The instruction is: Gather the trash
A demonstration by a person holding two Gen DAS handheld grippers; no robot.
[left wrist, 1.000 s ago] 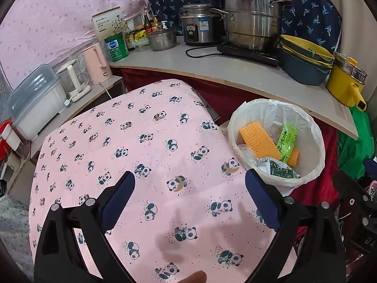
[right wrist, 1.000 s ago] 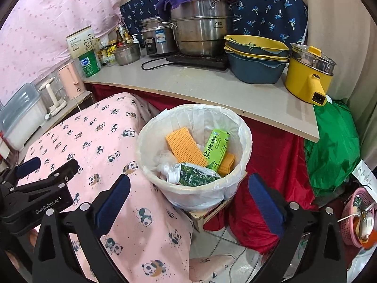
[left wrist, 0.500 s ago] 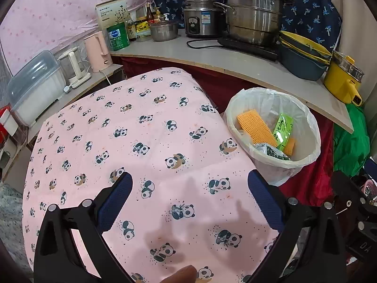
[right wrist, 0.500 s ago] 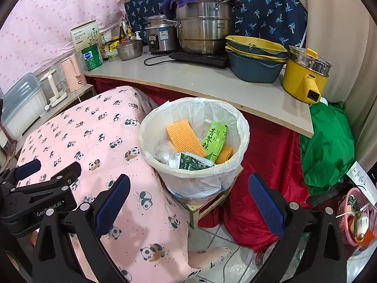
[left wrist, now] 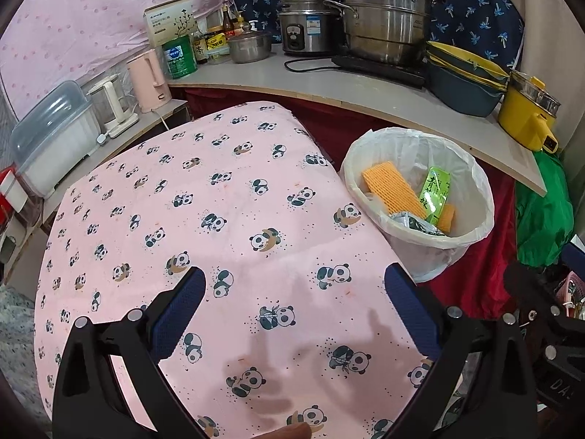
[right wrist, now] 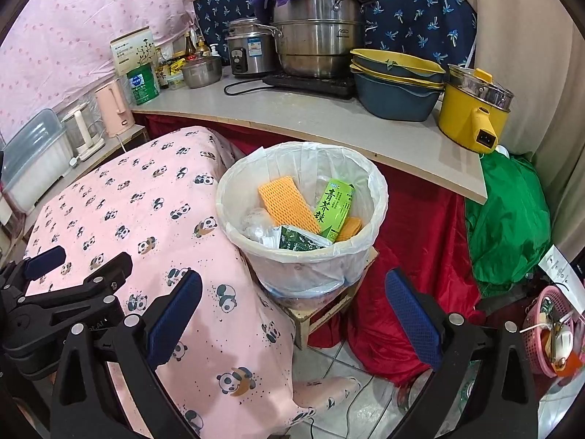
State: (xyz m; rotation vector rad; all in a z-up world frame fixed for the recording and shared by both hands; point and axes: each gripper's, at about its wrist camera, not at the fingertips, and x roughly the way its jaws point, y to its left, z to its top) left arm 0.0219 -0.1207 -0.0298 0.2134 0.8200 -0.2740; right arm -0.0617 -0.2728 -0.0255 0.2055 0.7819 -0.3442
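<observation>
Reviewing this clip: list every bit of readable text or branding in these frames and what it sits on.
"青茶" then a third character, unclear: green carton in the trash bin.
"ASD": steel steamer pot.
"DA": right hand-held gripper body, cut off.
"t.AI": left hand-held gripper body, partly hidden.
Unreadable: box, green tin, rice cooker labels.

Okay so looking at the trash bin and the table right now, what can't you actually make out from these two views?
- Bottom of the bin: both views, buried under the orange foam net, green tea carton and wrappers.
- Table near edge: left wrist view, cut off by the frame and the left gripper.
- Floor under the table: right wrist view, hidden by the hanging panda cloth.
- Pink basket contents: right wrist view, at the blurred edge.
</observation>
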